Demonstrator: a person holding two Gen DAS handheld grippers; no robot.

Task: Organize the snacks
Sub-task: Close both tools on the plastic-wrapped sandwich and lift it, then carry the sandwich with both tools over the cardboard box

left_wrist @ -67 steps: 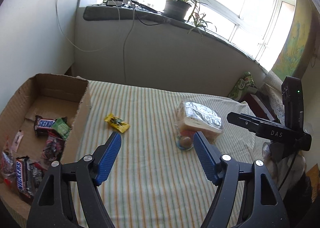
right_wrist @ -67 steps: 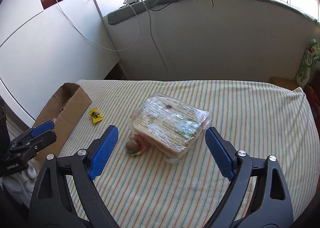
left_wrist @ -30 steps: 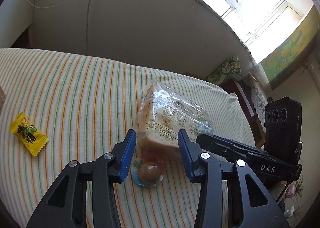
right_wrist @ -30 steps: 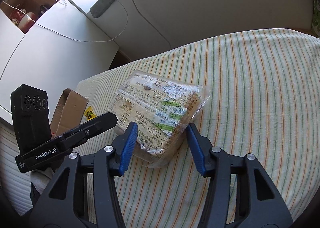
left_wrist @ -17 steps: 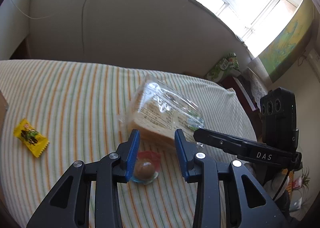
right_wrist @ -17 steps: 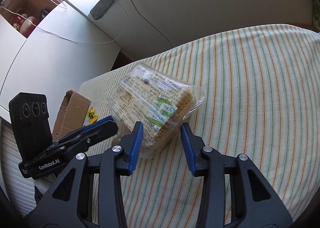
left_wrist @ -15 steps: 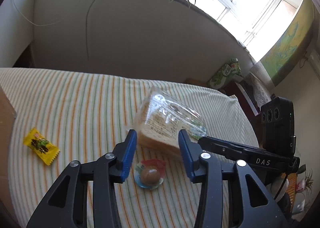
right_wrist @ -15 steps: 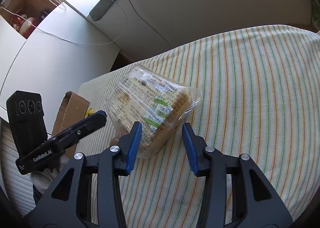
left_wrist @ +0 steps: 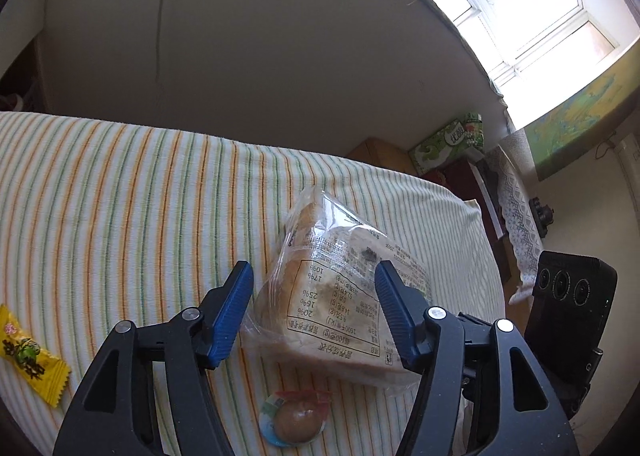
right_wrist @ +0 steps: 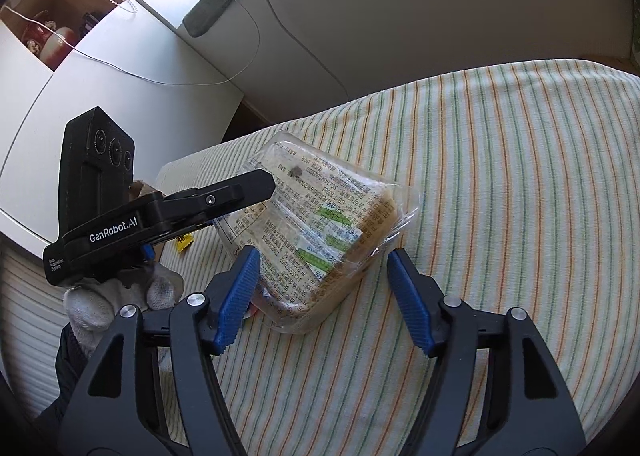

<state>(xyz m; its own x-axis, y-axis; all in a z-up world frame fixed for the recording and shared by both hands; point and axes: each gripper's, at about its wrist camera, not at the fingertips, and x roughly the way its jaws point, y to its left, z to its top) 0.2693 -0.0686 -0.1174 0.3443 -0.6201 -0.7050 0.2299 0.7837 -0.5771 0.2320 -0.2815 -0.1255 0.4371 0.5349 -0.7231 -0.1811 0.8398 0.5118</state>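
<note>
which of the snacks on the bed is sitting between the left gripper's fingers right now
The clear-wrapped sandwich. It lies in the gap of the open left gripper, while the round jelly cup sits nearer the camera, below the fingers, and the yellow candy packet lies far off to the left.

A clear-wrapped sliced bread loaf (left_wrist: 340,296) lies on the striped cloth (left_wrist: 120,216), a round plastic jelly cup (left_wrist: 296,418) before it, a yellow candy packet (left_wrist: 28,356) far left.
</note>
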